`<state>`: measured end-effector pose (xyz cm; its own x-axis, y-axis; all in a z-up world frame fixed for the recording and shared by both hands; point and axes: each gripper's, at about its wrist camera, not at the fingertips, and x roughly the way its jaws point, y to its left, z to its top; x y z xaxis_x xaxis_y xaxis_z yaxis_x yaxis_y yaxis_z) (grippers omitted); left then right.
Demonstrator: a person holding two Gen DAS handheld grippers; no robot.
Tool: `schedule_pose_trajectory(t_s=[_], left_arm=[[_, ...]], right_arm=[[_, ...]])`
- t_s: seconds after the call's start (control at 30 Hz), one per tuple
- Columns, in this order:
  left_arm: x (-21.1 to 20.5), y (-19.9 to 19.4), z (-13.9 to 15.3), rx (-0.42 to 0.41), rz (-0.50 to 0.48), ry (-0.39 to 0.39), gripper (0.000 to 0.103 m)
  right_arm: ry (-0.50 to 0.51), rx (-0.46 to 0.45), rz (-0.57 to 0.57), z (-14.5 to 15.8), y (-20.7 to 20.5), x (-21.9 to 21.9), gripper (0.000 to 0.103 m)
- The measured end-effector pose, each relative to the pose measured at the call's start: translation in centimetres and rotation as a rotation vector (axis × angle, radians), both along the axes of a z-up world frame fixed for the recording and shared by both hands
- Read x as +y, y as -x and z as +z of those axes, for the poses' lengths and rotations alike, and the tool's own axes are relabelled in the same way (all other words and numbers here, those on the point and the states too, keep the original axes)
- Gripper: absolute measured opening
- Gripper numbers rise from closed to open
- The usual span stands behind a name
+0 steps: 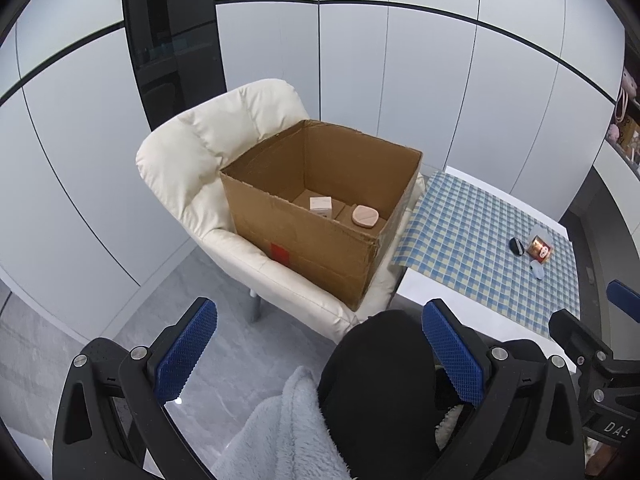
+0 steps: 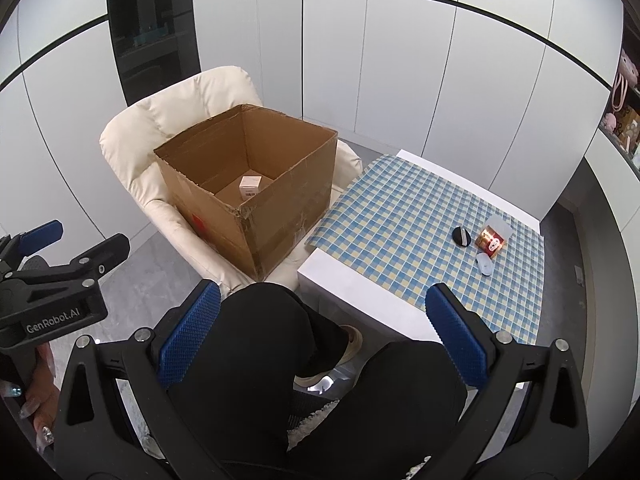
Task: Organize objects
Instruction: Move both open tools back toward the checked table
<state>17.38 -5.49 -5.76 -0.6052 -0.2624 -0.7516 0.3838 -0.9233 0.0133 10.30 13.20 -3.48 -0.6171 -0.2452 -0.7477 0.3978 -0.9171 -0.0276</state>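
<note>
An open cardboard box [image 1: 304, 240] [image 2: 280, 216] sits on a cream armchair [image 1: 192, 160] [image 2: 132, 136]. Inside lie a small white carton [image 1: 320, 205] [image 2: 250, 185] and a pink rounded case [image 1: 365, 216]. On the checked cloth [image 1: 472, 232] [image 2: 400, 224] rest a black round item [image 1: 516, 246] [image 2: 461, 236], a red-gold packet [image 1: 539, 249] [image 2: 490, 241] and a small white oval item [image 1: 536, 270] [image 2: 484, 264]. My left gripper [image 1: 320, 356] is open and holds nothing, low in front of the chair. My right gripper [image 2: 324, 332] is open too, above the person's knees, short of the table.
The person's black-trousered legs [image 2: 320, 380] and a fluffy pale garment [image 1: 288, 432] fill the near foreground. White wall panels stand behind the chair, a dark glass cabinet [image 1: 172, 40] at the back left, shelves [image 2: 624, 112] at the far right. Grey floor lies left of the chair.
</note>
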Motion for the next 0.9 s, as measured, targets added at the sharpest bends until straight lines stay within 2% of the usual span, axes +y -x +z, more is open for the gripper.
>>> schedule_pose_trajectory(t_s=[0.63, 0.9], left_arm=[[1.9, 1.1, -0.1, -0.005, -0.065, 0.022, 0.102], [3.5, 2.1, 0.1, -0.003, -0.112, 0.031, 0.102]], right_arm=[[0.004, -0.005, -0.062, -0.2, 0.3, 1.5, 0.103], [0.016, 0.001, -0.125, 0.0, 0.4, 3.6, 0.103]])
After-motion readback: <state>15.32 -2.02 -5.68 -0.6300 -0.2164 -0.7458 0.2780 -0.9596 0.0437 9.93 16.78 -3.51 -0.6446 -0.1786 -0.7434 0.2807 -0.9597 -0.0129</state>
